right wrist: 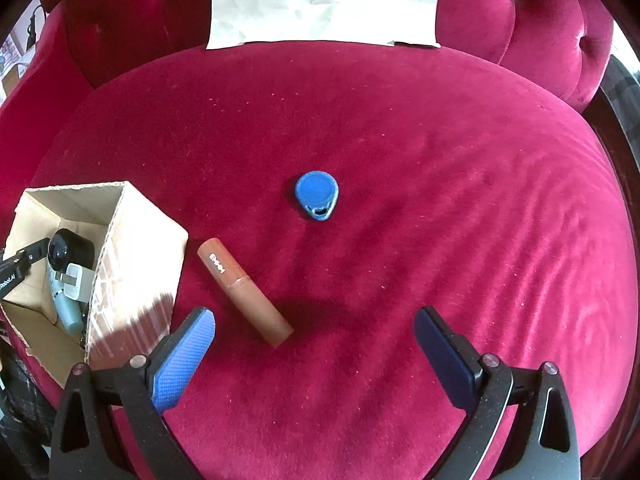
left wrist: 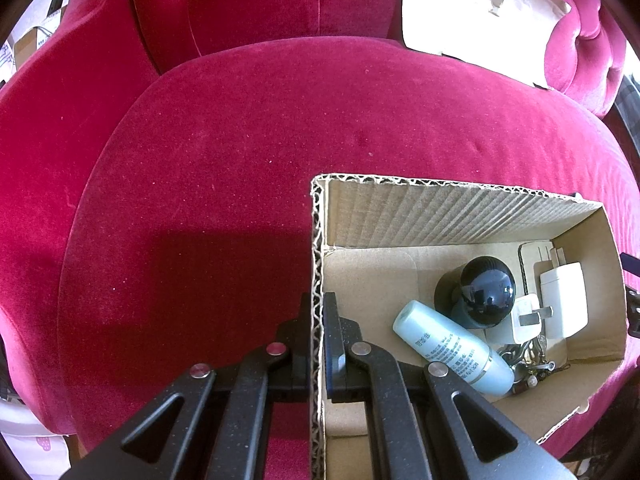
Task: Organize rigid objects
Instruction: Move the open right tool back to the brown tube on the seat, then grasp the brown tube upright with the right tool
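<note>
An open cardboard box (left wrist: 440,208) sits on a red velvet seat cushion (left wrist: 224,152). My left gripper (left wrist: 318,304) is shut on the box's left wall. Inside lie a pale blue bottle (left wrist: 452,346), a black round camera (left wrist: 486,286), white plug adapters (left wrist: 564,300) and a bunch of keys (left wrist: 532,362). In the right wrist view the same box (right wrist: 132,264) stands at the left. A brown lipstick tube (right wrist: 244,292) and a blue key fob (right wrist: 318,194) lie on the cushion (right wrist: 440,184). My right gripper (right wrist: 314,322) hangs open above the cushion, the tube's near end between its fingers.
Crumpled white paper (right wrist: 324,0) leans on the tufted chair back behind the seat. A padded armrest (right wrist: 532,36) rises at the right. Part of the left gripper (right wrist: 20,264) shows at the box's far side.
</note>
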{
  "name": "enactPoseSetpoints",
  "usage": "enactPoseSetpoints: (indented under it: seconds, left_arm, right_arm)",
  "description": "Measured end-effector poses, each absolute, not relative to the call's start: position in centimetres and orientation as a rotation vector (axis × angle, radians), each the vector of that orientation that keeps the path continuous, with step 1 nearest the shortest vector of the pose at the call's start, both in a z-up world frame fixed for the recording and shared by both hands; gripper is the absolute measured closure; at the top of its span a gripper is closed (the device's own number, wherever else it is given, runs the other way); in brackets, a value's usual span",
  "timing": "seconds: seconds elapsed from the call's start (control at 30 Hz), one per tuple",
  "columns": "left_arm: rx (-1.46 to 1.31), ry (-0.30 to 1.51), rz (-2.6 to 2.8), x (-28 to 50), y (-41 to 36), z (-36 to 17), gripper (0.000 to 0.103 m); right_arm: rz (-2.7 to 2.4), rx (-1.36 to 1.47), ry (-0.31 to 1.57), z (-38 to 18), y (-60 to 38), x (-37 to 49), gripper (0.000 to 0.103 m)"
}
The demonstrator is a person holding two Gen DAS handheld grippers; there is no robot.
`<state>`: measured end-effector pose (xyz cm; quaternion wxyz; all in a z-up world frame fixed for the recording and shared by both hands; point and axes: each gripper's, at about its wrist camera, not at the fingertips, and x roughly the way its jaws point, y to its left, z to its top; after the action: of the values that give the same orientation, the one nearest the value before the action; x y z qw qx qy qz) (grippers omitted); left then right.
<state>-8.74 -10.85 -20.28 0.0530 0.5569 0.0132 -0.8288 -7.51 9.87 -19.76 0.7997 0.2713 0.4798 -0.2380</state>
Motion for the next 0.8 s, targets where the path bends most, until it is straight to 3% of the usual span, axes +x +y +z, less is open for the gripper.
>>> enactPoseSetpoints:
  seconds: [0.2, 0.4, 0.53, 0.8]
  left_arm:
    - [1.693, 0.043, -2.518, -8.6, -10.8, -20.2, 0.100]
    - [1.692, 0.046, -2.517, -8.5, -10.9, -20.3, 0.100]
    - [1.693, 0.043, -2.518, -8.5, -10.9, -20.3, 0.100]
    - [1.693, 0.045, -2.517, -8.5, -10.8, -20.4, 0.100]
  right_arm:
    - [-0.493, 0.565, 1.042, -20.1, 9.9, -7.1, 0.014]
    - [-0.467, 0.569, 1.040, -20.3, 10.0, -6.7, 0.040]
    - [-0.437, 0.547, 1.030, -19.9, 10.6, -6.2, 0.083]
    - [-0.450, 0.574, 1.019, -19.4, 10.6, -7.7, 0.087]
